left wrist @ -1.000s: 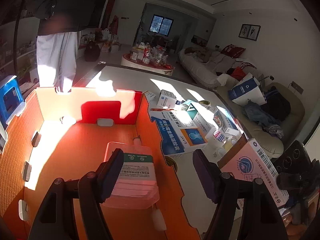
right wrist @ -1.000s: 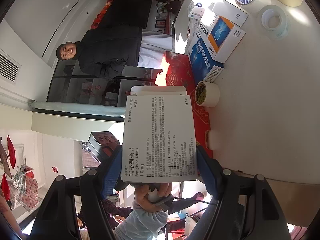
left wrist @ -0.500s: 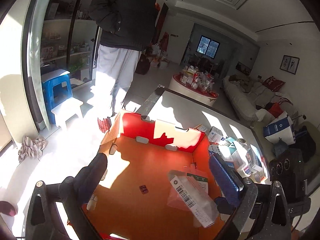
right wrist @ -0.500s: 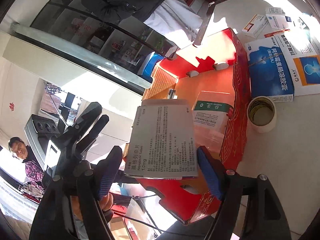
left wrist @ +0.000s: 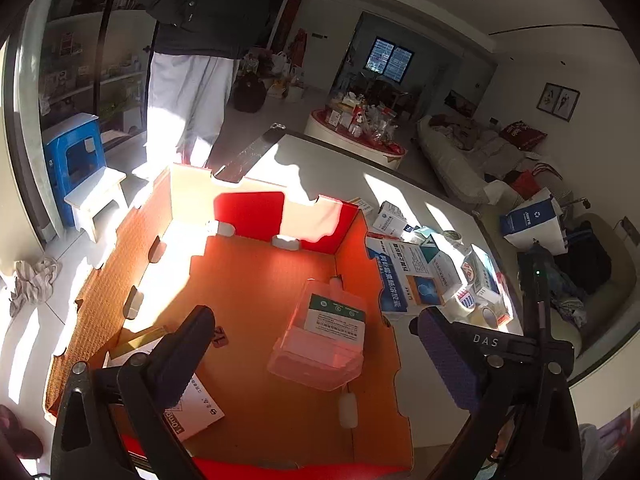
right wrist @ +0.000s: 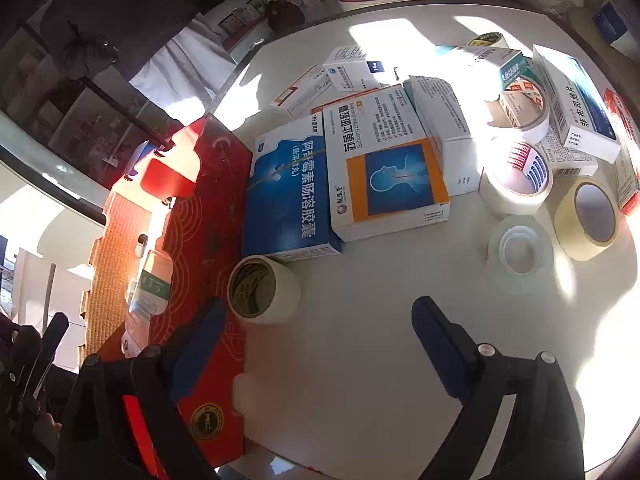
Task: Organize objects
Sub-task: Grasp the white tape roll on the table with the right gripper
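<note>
- In the left wrist view, the left gripper (left wrist: 316, 350) is seen with its jaws spread wide and nothing held between them, above an open red cardboard box (left wrist: 256, 240) with an orange floor.
- A clear plastic pouch (left wrist: 320, 336) with a green and white label is seen lying flat on the box floor, towards the right wall.
- A white medicine carton (left wrist: 196, 408) printed with black text is seen lying in the near left corner of the box, partly hidden by the left finger.
- Medicine boxes (left wrist: 416, 276) are seen piled on the white table (left wrist: 332, 168) just beside the box's right wall.
- In the right wrist view, the right gripper (right wrist: 320, 344) is seen with its jaws apart and empty, over the table beside the red outer wall of the box.
- A blue medicine box (right wrist: 288, 196) is seen touching that wall, and a white box with an orange-framed head drawing (right wrist: 384, 164) rests partly on it.
- A white tape roll (right wrist: 262, 290) stands just beside the box wall, near the left finger.
- A clear tape roll (right wrist: 520, 252), a beige tape roll (right wrist: 588, 220) and a red and blue printed tape roll (right wrist: 520, 180) are seen to the right, close together.
</note>
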A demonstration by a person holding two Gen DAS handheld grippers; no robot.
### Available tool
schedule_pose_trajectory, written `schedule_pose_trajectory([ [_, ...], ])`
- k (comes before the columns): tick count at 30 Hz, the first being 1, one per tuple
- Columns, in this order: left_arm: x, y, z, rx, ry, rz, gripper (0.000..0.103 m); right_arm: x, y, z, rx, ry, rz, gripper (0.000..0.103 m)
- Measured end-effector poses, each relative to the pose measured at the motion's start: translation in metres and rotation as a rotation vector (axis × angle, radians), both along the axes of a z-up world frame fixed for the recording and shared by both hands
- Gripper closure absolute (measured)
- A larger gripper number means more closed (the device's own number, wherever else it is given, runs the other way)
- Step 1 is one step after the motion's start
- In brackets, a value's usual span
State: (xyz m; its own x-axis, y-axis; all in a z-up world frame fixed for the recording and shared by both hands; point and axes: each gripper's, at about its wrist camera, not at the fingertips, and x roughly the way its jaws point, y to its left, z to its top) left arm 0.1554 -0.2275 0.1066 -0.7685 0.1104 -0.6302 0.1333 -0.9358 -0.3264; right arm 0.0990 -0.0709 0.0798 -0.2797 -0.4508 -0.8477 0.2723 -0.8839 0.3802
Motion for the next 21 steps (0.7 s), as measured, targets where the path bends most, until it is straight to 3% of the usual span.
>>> schedule_pose_trajectory([
  [4, 0.002, 0.011, 0.007, -0.066, 0.011, -0.027, 0.0, -0.006, -0.028, -0.019, 0.086, -0.02, 0.074, 0.032],
  [5, 0.001, 0.012, 0.008, -0.079, 0.009, -0.032, 0.0, -0.002, -0.036, -0.016, 0.129, 0.023, 0.09, 0.033],
  [6, -0.002, 0.014, 0.008, -0.083, 0.006, -0.038, 0.0, 0.001, -0.043, -0.016, 0.16, 0.037, 0.11, 0.047],
  [7, -0.004, 0.015, 0.009, -0.084, 0.002, -0.043, 0.0, 0.002, -0.047, -0.017, 0.174, 0.045, 0.127, 0.07],
  [9, -0.009, 0.019, 0.009, -0.088, -0.006, -0.054, 0.0, 0.005, -0.051, -0.02, 0.169, 0.04, 0.165, 0.093],
  [11, -0.016, 0.028, 0.01, -0.1, -0.012, -0.075, 0.0, 0.01, -0.048, -0.02, 0.179, 0.059, 0.179, 0.093],
  [13, -0.025, 0.042, 0.013, -0.11, -0.013, -0.107, 0.0, 0.014, -0.024, -0.02, 0.121, 0.054, 0.148, 0.094],
  [17, -0.054, 0.094, 0.016, -0.175, -0.034, -0.213, 0.0, 0.034, 0.076, -0.022, -0.035, 0.019, -0.033, 0.094],
  [21, -0.098, 0.181, -0.011, -0.268, -0.116, -0.344, 0.0, 0.057, 0.176, -0.026, -0.051, 0.013, -0.249, 0.094],
])
